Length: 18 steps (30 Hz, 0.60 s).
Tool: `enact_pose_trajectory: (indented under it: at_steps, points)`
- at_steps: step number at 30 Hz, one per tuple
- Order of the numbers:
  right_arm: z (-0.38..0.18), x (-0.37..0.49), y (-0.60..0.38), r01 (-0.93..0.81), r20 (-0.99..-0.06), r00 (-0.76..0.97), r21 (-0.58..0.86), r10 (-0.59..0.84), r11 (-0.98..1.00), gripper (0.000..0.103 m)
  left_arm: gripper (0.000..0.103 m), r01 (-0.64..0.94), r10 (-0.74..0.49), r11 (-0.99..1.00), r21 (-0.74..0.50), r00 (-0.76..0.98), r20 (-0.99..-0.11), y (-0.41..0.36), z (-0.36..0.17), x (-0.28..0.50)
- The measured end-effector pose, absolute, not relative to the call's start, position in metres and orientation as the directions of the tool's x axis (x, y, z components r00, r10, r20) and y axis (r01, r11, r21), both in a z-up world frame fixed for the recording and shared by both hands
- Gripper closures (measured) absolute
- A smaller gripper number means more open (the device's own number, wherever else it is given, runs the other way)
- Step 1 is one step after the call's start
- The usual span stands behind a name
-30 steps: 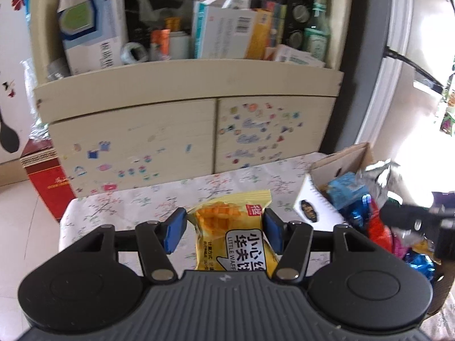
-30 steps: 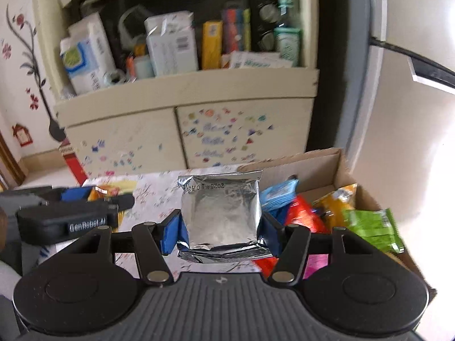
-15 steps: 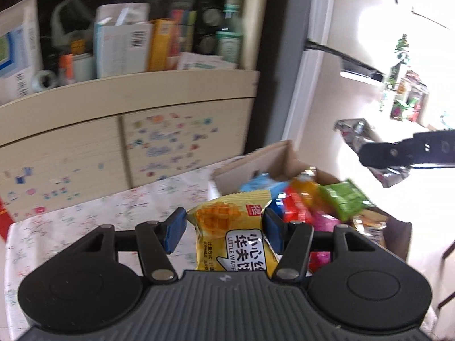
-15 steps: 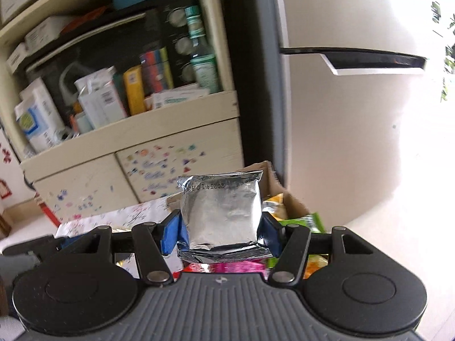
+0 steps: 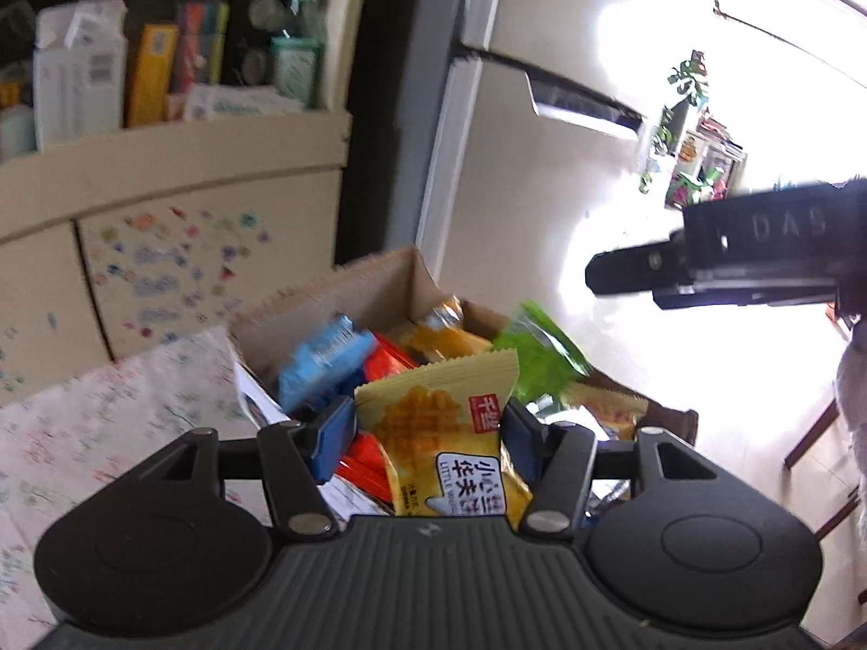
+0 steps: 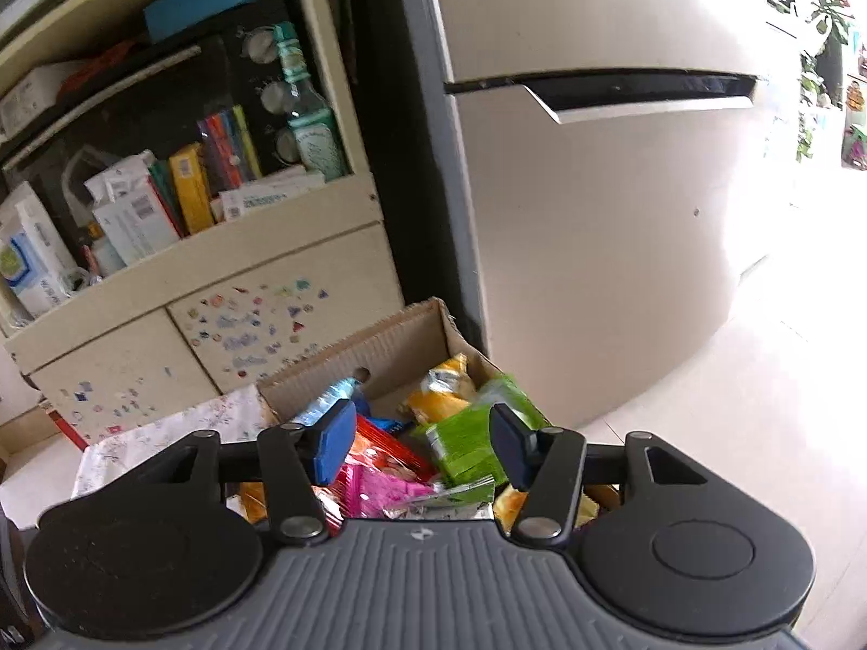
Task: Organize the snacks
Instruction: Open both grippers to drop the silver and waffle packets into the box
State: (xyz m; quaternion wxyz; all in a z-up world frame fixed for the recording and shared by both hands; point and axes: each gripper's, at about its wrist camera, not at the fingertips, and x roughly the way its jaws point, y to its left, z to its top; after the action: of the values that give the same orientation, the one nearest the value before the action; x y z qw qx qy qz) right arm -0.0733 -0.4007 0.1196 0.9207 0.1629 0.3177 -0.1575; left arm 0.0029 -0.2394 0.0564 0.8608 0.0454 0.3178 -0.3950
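My left gripper (image 5: 427,441) is shut on a yellow waffle snack packet (image 5: 450,466) and holds it over an open cardboard box (image 5: 347,292) full of snack packets. My right gripper (image 6: 422,447) hangs above the same box (image 6: 390,346), its jaws closing with nothing between them. Under it lie green (image 6: 460,444), pink (image 6: 379,493) and orange (image 6: 439,395) packets, and a silver foil packet (image 6: 433,512) peeks out at the bottom edge. In the left wrist view the right gripper (image 5: 601,273) shows side-on at the right, higher than the box.
The box stands on a table with a flowered cloth (image 5: 108,411). Behind it is a cream cabinet (image 6: 135,352) with stickered doors, its shelf crowded with cartons and a bottle (image 6: 311,124). A pale fridge (image 6: 596,216) stands at the right, with bright floor beyond.
The right gripper has let go of the silver foil packet and is now empty. The left gripper has swung right, carrying the waffle packet from over the table to over the box.
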Motion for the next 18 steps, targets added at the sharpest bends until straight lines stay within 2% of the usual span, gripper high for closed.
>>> enact_pose_trajectory:
  at_steps: [5, 12, 18]
  points:
    - [0.119, -0.076, -0.404, 0.399, -0.640, 0.747, 0.211, -0.182, 0.893, 0.041, 0.044, 0.733, -0.671, 0.655, -0.183, 0.452, -0.588, -0.254, 0.046, -0.004]
    - [0.116, -0.075, -0.404, 0.405, -0.655, 0.733, 0.207, -0.181, 0.891, 0.037, 0.028, 0.746, -0.693, 0.636, -0.200, 0.437, -0.574, -0.258, 0.045, -0.010]
    - [0.115, -0.074, -0.403, 0.406, -0.660, 0.729, 0.205, -0.181, 0.891, 0.033, 0.025, 0.720, -0.689, 0.657, -0.224, 0.452, -0.567, -0.249, 0.052, -0.006]
